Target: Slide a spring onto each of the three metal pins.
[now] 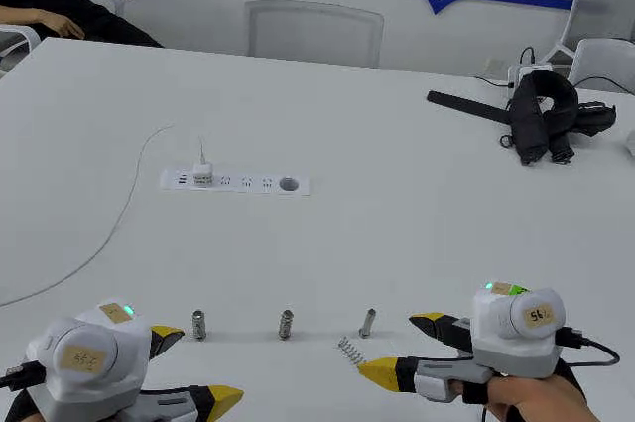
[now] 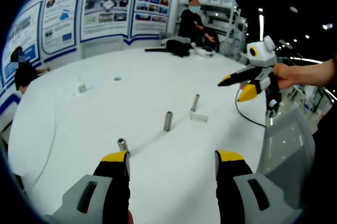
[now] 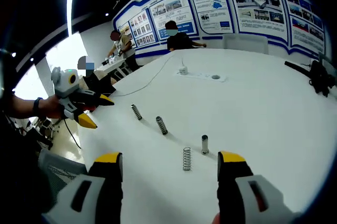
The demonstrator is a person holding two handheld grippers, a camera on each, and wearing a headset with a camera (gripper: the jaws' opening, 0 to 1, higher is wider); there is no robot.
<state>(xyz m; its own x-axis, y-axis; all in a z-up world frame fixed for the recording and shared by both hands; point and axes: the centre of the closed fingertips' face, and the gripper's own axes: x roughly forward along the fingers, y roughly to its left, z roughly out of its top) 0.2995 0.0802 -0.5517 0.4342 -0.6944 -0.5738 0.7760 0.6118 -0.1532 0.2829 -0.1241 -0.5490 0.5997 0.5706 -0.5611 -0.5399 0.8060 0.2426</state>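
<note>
Three small metal pins stand in a row near the table's front edge. The left pin (image 1: 199, 324) (image 3: 137, 112) and the middle pin (image 1: 286, 324) (image 3: 161, 125) each look ribbed, as if wearing a spring. The right pin (image 1: 368, 322) (image 2: 195, 102) (image 3: 205, 144) is bare. A loose spring (image 1: 349, 351) (image 2: 199, 117) (image 3: 186, 158) lies flat just in front of it. My right gripper (image 1: 399, 346) (image 3: 170, 159) (image 2: 234, 89) is open and empty, hovering close to that spring. My left gripper (image 1: 198, 367) (image 2: 172, 156) (image 3: 97, 112) is open and empty beside the left pin.
A white power strip (image 1: 235, 182) with a plug and a long white cable (image 1: 119, 213) lies mid-table. A black strap bundle (image 1: 544, 114) sits at the far right. Chairs (image 1: 315, 33) line the far edge, and a person (image 1: 40, 5) sits at the far left.
</note>
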